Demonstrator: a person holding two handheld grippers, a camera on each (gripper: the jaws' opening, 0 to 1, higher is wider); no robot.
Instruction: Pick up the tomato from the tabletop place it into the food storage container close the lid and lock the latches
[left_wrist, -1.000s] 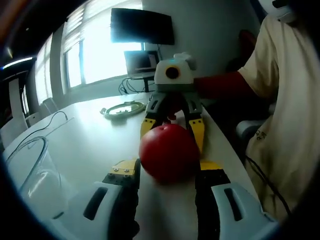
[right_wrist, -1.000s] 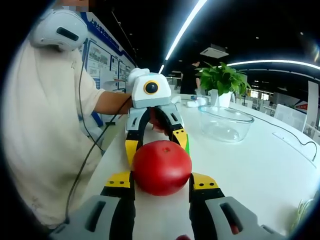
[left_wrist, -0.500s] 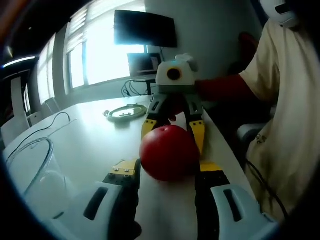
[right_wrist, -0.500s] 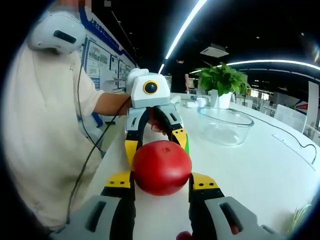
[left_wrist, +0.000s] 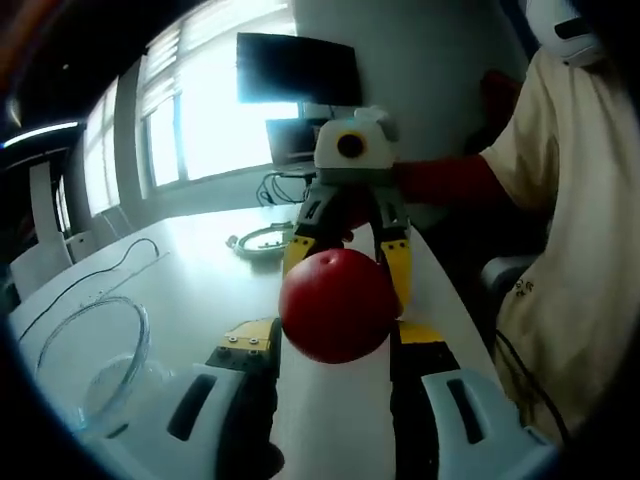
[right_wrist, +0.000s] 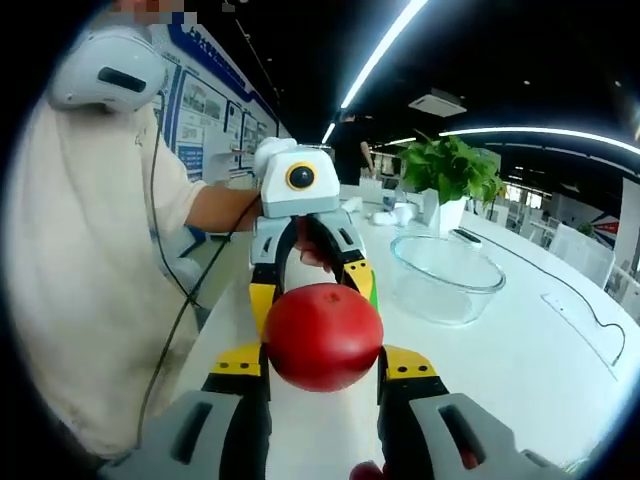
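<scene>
A red tomato (left_wrist: 338, 305) hangs above the white table (left_wrist: 200, 290), held between both grippers from opposite sides. My left gripper (left_wrist: 335, 338) has its yellow-tipped jaws against the tomato's flanks. The right gripper (left_wrist: 345, 258) faces it and is closed on the far side. In the right gripper view the same tomato (right_wrist: 322, 335) sits between my right gripper (right_wrist: 322, 365) jaws, with the left gripper (right_wrist: 310, 278) opposite. The clear glass container (left_wrist: 95, 355) stands low on the left; in the right gripper view the container (right_wrist: 445, 280) is to the right. A green-rimmed lid (left_wrist: 262, 238) lies further back.
The person in a cream shirt (right_wrist: 90, 280) stands close beside the table edge. A potted plant (right_wrist: 450, 170) stands behind the container, and a cable (right_wrist: 585, 300) runs across the table. A monitor (left_wrist: 295, 70) hangs near the windows.
Both grippers have risen with the tomato held between them. The table, container and lid now lie lower and further off in both views.
</scene>
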